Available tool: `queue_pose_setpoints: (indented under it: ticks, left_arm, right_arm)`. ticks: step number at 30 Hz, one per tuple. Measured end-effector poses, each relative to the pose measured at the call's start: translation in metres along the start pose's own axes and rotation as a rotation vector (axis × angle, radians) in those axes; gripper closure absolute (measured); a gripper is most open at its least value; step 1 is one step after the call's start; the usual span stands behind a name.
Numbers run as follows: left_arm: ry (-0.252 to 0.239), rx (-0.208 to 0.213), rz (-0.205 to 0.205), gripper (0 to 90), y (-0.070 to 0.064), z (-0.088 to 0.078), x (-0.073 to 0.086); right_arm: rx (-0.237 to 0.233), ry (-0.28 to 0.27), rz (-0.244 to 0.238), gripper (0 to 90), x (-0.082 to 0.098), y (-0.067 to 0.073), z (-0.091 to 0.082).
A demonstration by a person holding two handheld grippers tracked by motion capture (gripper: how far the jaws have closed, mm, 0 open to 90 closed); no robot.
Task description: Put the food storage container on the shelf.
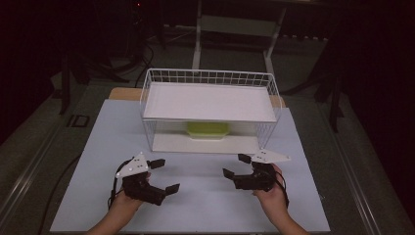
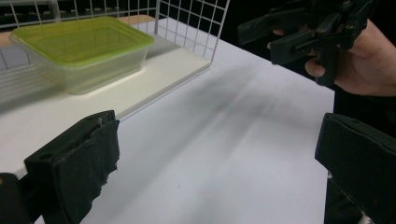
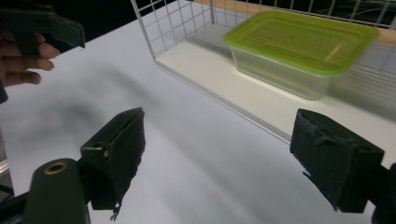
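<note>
Left gripper point(image 1: 164, 176) and right gripper point(image 1: 236, 166) near counter point(image 1: 205, 205) front edge, both wide open, empty. Green-lidded container point(image 1: 208, 129) on wire rack point(image 1: 210, 78) lower shelf, toward counter's far edge.

No readable text, labels, brands, numbers or signs anywhere. Green-lidded plastic container point(image 2: 79, 46) is plain, no print on lid or walls. White wire basket point(image 1: 210, 78) and white table point(image 1: 195, 196) carry no markings. Both tongs' black pads unmarked.
</note>
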State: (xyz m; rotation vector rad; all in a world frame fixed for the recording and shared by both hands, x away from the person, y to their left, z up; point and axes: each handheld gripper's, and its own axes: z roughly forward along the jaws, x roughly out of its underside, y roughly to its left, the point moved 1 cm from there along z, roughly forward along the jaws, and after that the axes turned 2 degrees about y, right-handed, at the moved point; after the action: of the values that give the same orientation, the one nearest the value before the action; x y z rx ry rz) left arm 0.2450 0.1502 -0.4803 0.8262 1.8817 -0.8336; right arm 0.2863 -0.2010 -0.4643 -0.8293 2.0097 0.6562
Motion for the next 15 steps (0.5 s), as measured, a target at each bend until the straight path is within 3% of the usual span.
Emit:
queue_pose_setpoints:
  ticks: [3, 9, 15]
  left_arm:
    - [0.021, -0.005, 0.017, 0.4, -0.002, -0.001, 0.007]
    - [0.023, 0.008, 0.016, 0.4, -0.002, -0.004, 0.013]
    - [0.025, -0.004, 0.025, 0.4, 0.000, -0.006, 0.016]
  right_arm:
    - [0.007, 0.011, -0.004, 17.9, 0.005, -0.002, -0.006]
    - [0.009, 0.023, -0.002, 17.8, 0.015, -0.003, -0.012]
    - [0.015, 0.038, -0.020, 17.6, 0.024, -0.005, -0.016]
